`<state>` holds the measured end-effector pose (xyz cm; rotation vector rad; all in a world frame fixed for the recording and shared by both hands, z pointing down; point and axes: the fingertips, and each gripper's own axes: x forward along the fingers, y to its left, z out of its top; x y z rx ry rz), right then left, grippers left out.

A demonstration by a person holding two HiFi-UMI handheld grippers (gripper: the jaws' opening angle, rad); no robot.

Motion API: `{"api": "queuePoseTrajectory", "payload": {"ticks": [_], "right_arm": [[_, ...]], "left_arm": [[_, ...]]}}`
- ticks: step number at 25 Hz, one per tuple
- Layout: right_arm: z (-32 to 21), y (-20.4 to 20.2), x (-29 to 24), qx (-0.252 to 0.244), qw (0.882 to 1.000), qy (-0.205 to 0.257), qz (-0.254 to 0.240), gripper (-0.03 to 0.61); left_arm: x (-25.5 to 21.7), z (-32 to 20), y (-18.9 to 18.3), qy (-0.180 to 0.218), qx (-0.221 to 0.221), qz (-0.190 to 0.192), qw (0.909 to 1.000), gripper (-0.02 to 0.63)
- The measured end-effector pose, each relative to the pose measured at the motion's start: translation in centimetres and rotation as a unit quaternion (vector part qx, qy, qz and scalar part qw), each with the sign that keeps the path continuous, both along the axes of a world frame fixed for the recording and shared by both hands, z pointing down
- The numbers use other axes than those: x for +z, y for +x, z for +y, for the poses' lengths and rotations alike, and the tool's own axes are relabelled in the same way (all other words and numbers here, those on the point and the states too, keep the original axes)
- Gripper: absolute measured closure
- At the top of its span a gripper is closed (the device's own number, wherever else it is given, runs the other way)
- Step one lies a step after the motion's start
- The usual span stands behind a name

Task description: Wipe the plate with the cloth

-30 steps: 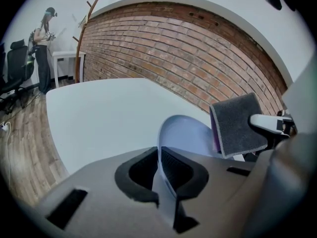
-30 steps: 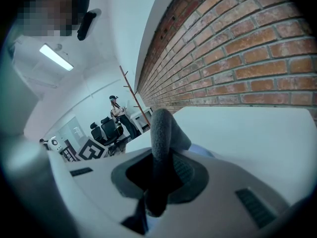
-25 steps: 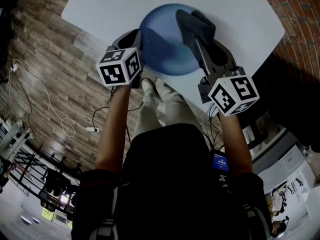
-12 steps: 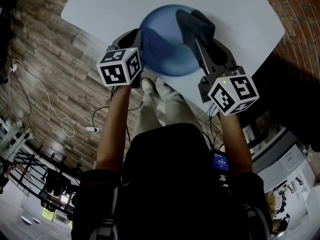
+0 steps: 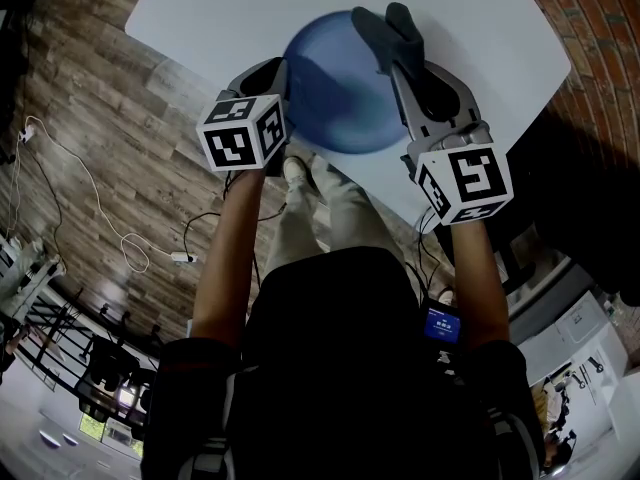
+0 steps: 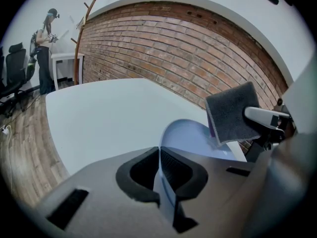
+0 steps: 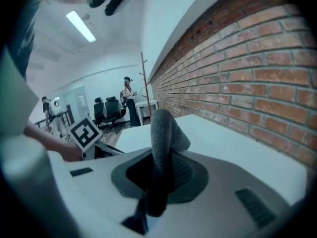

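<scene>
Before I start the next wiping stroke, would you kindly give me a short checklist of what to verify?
1. Grip of the left gripper on the plate rim: ok, jaws shut on it.
2. Grip of the right gripper on the cloth: ok, jaws shut on it.
3. Cloth sticking out past the jaws: ok.
4. Cloth pressed on the plate's face: cannot tell; it shows by the far rim.
5. Plate held over the table: ok.

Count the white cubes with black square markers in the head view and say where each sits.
2. One white marker cube sits on the left gripper, gripping the round blue plate's left rim; the other sits on the right gripper, right of the plate. None looks hidden.
</scene>
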<state>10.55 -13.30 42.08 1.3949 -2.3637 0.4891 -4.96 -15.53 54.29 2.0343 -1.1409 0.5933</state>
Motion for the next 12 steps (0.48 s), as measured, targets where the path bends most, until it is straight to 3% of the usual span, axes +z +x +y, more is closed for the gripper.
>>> {"api": "queuePoseTrajectory", "payload": {"ticks": [6,12], "right_arm": [[-0.6,-2.1,0.1,-0.099,0.985,0.048,0.133,0.525],[0.2,-4.0,2.7,-0.186,0.953,0.046,0.236,0.525]], "left_arm": [[0.1,0.0,0.0,-0.004,0.0,0.004,1.0,0.586],[0.0,0.1,0.1,-0.004,-0.002,0.005,1.0,0.584]]}}
